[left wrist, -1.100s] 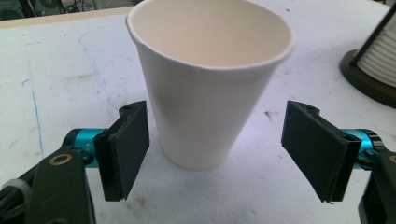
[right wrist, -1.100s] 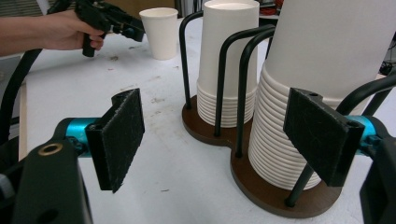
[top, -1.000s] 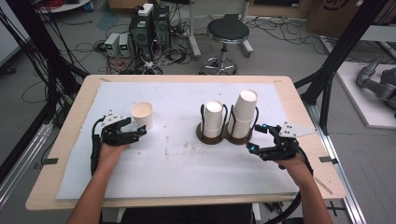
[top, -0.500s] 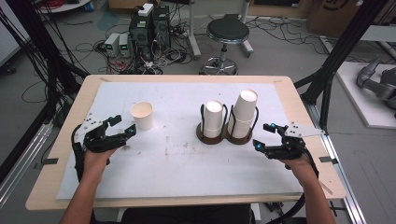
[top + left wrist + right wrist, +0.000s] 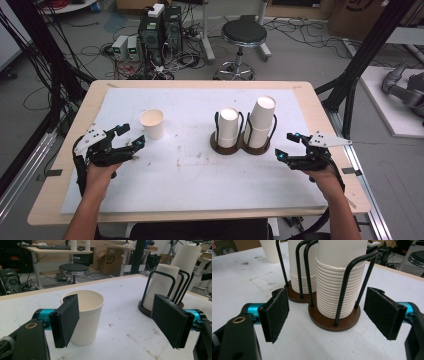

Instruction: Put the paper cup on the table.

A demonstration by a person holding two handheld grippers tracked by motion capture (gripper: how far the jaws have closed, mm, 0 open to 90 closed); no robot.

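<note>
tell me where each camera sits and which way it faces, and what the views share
High view: above the person's side, looking forward and down on the table; both forearms, left gripper and right gripper show.
Left gripper view: rides the left gripper, looking level past its open jaws at the single cup.
Right gripper view: rides the right gripper, facing the cup holder.
Shared: all three show the single cup and the cup holder.

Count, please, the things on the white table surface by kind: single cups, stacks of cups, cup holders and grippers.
Single paper cup: 1
Stacks of cups: 2, the shorter stack and the taller stack
Cup holder with brown base and black wire loops: 1
Grippers: 2, the left gripper and the right gripper, both open
Total: 6
</note>
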